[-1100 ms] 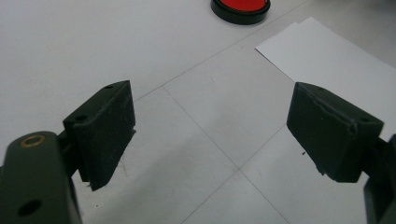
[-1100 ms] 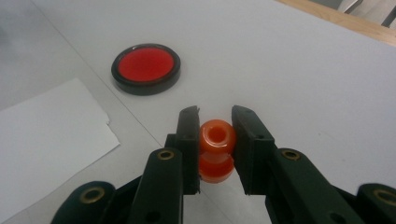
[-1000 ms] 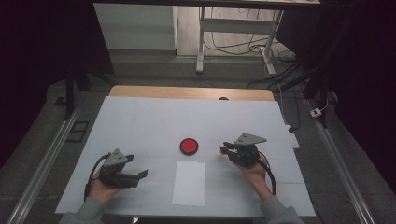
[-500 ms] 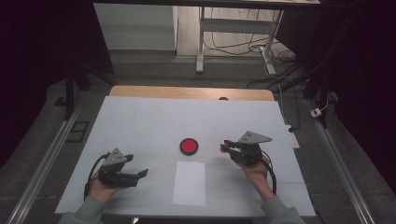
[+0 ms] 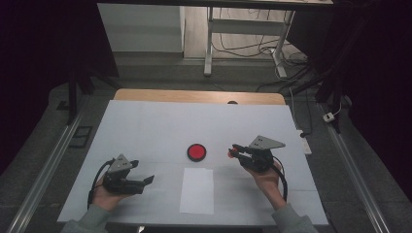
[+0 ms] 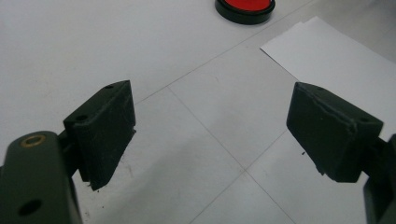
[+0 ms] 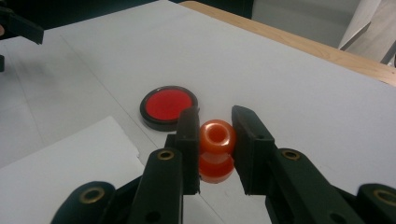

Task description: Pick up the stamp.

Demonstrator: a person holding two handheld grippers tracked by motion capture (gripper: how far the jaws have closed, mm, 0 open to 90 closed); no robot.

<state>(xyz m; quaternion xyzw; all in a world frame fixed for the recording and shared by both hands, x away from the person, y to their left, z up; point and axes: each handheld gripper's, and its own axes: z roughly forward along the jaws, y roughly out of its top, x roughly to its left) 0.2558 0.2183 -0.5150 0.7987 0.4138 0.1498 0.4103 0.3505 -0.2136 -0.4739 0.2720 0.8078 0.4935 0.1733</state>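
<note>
A small orange knob-shaped piece (image 7: 215,140) with a hole in its top sits between the jaws of my right gripper (image 7: 214,128), which is shut on it just above the white table. In the high view that gripper (image 5: 234,151) is right of a round red pad in a black rim (image 5: 197,152), also seen as the red pad (image 7: 168,105) just beyond the jaws. A white paper sheet (image 5: 197,190) lies in front of the pad. My left gripper (image 5: 142,172) rests at the near left, its jaws (image 6: 210,121) wide open with nothing between them, pointing toward the red pad (image 6: 245,7) and the paper (image 6: 336,60).
The white table cover (image 5: 145,131) ends at a wooden strip (image 5: 194,96) at the back. Metal rails (image 5: 46,170) run along both sides. A white power strip (image 5: 303,141) lies off the right edge. Desk legs and cables stand on the floor beyond.
</note>
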